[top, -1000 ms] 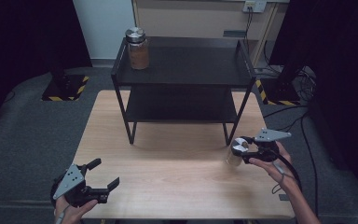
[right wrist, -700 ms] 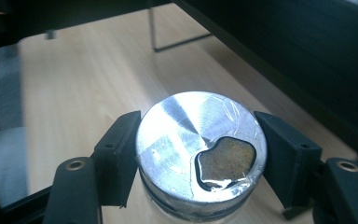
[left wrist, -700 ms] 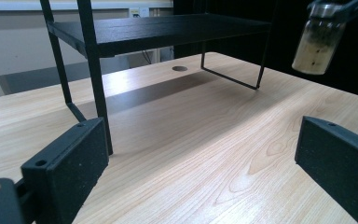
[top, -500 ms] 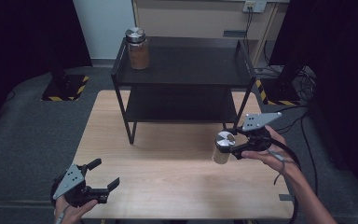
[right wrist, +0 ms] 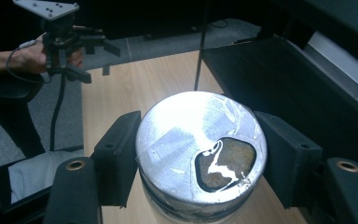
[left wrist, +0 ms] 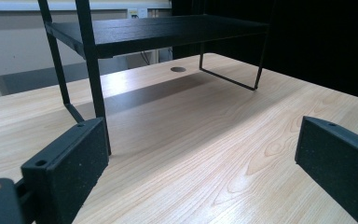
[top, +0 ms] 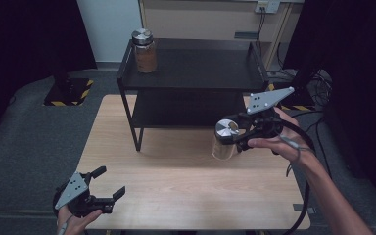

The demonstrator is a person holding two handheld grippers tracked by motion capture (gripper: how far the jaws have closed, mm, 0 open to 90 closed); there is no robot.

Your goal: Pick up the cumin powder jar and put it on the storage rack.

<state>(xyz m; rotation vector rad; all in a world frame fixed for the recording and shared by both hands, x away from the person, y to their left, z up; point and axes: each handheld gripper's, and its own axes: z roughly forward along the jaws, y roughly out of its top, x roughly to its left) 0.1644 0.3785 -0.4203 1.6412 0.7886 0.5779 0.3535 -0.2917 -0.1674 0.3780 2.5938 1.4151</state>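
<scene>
Hovering over the bench's near left corner, the left claw (top: 108, 183) gapes wide and empty, bare wood (left wrist: 205, 140) ahead of it. On the black shelf's (top: 196, 68) top left corner stands a jar (top: 144, 50) of brown contents. Near the bench's right edge, the right claw (right wrist: 196, 158) clamps a silver-lidded jar (top: 224, 139), apparently empty, lifted off the wood.

Lab (black curtains (top: 24, 34), hazard-taped stand base (top: 68, 93), cables (top: 318, 81)).
</scene>
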